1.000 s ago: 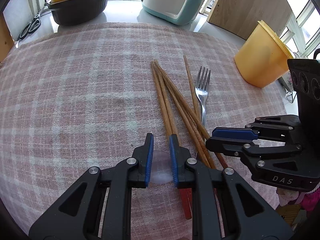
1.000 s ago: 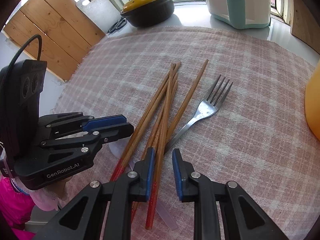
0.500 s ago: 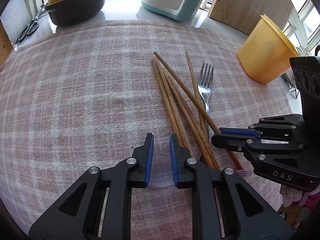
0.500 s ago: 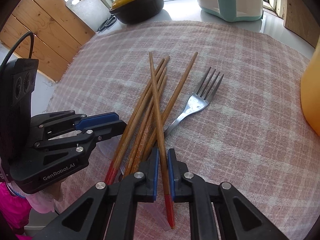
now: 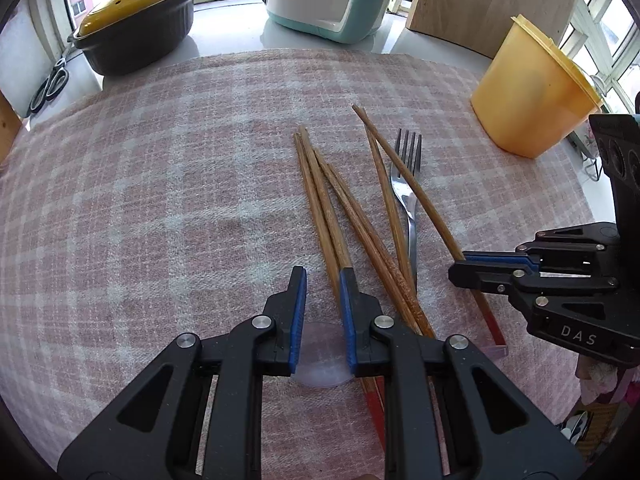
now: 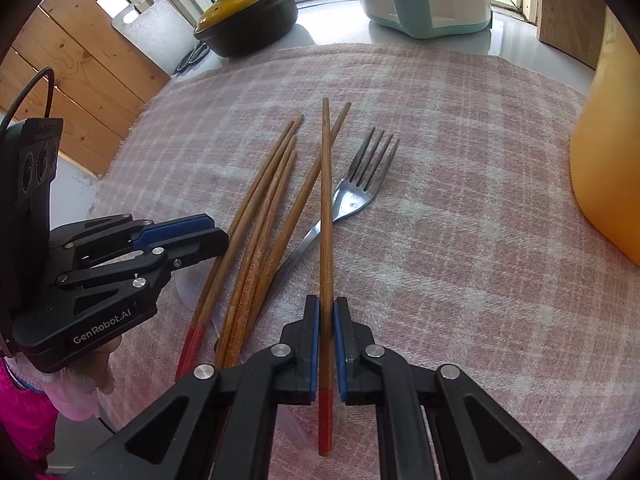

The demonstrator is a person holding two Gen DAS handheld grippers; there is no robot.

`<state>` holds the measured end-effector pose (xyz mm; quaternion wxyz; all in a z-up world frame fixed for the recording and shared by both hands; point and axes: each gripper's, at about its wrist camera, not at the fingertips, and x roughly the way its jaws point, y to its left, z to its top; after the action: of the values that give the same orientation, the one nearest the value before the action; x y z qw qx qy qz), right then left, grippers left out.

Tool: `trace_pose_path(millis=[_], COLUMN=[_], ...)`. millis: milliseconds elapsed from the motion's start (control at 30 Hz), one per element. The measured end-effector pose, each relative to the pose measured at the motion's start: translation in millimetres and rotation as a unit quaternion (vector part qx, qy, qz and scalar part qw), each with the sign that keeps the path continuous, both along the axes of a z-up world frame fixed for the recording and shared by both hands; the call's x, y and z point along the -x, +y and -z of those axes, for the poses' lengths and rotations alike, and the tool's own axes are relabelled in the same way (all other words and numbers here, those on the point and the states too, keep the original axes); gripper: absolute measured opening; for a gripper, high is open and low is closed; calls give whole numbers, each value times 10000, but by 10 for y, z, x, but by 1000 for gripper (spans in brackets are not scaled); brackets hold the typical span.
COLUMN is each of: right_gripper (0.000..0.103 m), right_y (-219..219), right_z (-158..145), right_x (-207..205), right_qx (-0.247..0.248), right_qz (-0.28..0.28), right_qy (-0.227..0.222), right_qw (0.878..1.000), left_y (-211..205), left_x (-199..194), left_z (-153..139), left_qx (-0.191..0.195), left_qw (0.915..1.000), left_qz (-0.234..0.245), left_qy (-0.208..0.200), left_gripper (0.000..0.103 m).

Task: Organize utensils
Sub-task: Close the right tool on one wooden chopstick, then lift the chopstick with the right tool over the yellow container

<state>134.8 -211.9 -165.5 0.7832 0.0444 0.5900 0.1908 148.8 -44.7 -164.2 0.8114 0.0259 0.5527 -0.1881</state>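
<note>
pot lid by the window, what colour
Yellow pot lid, clearest in the left wrist view.

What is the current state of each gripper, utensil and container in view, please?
right gripper: fingers shut on one chopstick, raised at an angle.
left gripper: partly closed over a clear disc; grip unclear.
other chopsticks: lying loose, crossed on the cloth.
fork: flat, tines away, under chopsticks.
yellow tub: lid on.
black pot: lidded.

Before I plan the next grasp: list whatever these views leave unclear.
Left wrist view: clear thing in the left gripper, too transparent to identify.
Both views: fork handle's end, hidden under the loose chopsticks.
Right wrist view: yellow container, cut off by the picture's edge.
</note>
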Motion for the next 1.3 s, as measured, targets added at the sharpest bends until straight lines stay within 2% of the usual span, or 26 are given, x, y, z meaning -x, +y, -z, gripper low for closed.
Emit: trace_pose_path(millis=[233, 300, 367, 600, 633, 667, 700, 733, 833, 900, 967, 1000, 1033, 1300], right_gripper=[4, 4, 4, 5, 5, 6, 10, 20, 22, 21, 16, 7, 4, 4], right_y=[-6, 10, 6, 34, 50, 62, 82, 102, 159, 201, 236, 247, 252, 147], right_z=[8, 3, -16, 8, 27, 29, 26, 19, 7, 7, 2, -1, -2, -149], right_x=[17, 17, 19, -58, -75, -93, -113, -135, -212, -263, -296, -313, -330, -240], right_qx=[-35, -20, -37, -49, -40, -36, -13, -10, 133, 176, 232, 219, 196, -4], right_qz=[24, 12, 16, -59, -113, -155, -207, -259, -304, -323, -362, -371, -354, -186], right_qy=[-5, -21, -46, -16, 13, 3, 7, 6, -76, -102, -165, -170, -164, -339], right_qw=[10000, 10000, 10000, 10000, 9999, 9999, 9998, 9997, 9994, 9993, 9989, 9989, 9990, 9993], left_y=[-114, -155, -152, -161, -166, -166, -159, -151, -170, -179, -120, -79, -77, 69], left_x=[-92, -136, -148, -277, -296, -317, -337, -348, -362, -345, -315, -303, -297, -197], left_z=[-2, 62, 92, 169, 178, 184, 192, 199, 181, 150, 140, 131, 122, -127], left_qx=[-395, -654, -713, -569, -566, -542, -493, -451, -387, -309, -226, -191, -157, 153], left_qw=[9990, 9974, 9967, 9980, 9980, 9982, 9985, 9988, 9991, 9994, 9997, 9997, 9998, 9994], left_qz=[225, 297, 369, 262, 252, 237, 204, 168, 101, 46, -18, -47, -79, -292], left_qy=[-14, 86, 88, 87, 88, 96, 115, 130, 113, 119, 134, 133, 127, -94], left_gripper=[15, 15, 15, 14, 8, 6, 6, 6, 4, 4, 4, 4, 4, 4])
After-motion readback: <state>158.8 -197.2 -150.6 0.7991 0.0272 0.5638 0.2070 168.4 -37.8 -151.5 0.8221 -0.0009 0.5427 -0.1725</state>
